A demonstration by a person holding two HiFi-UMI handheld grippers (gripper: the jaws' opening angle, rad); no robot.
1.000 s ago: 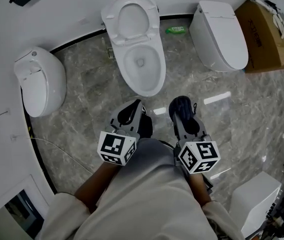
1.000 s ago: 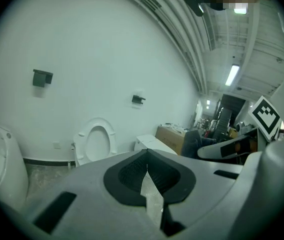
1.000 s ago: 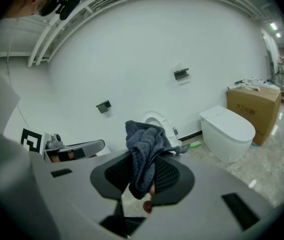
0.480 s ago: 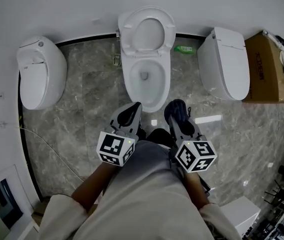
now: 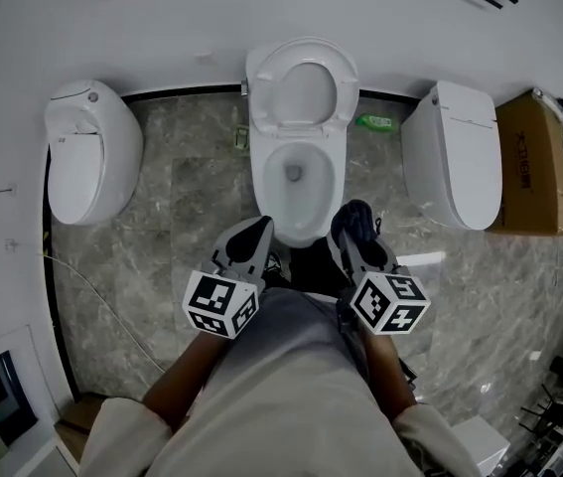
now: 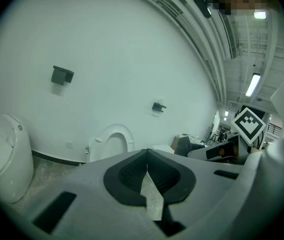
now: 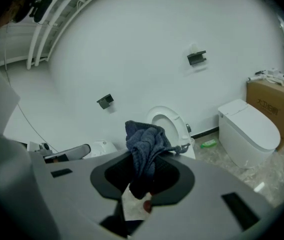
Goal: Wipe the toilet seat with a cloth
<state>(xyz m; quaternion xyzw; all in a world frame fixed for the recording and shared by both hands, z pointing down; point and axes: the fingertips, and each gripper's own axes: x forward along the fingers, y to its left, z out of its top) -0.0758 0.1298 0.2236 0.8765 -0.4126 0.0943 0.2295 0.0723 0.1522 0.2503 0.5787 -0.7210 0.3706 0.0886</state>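
I stand in front of a white toilet (image 5: 299,182), which sits at 12 o'clock from me. Its toilet seat (image 5: 261,89) is tipped up against the wall. My two hand-held grippers are side by side just in front of the bowl, above the grey stone floor (image 5: 182,207).

My right hand-held gripper (image 5: 356,231) is clenched on a dark blue cloth (image 5: 358,214). The cloth is bunched up and sticks out past the jaw tips, near the front rim of the bowl but not touching it. In the right gripper view the cloth (image 7: 144,146) stands up between the jaws of that hand-held gripper (image 7: 139,181).

My left hand-held gripper (image 5: 251,233) is clenched too, with nothing in it. In the left gripper view its jaws (image 6: 147,170) meet at the tips.

Another toilet (image 5: 87,162) with its lid down is at 10 o'clock, and one more (image 5: 455,167) is at 2 o'clock. A brown box (image 5: 534,162) is past that one. A small green bottle (image 5: 373,122) lies on the floor by the wall.
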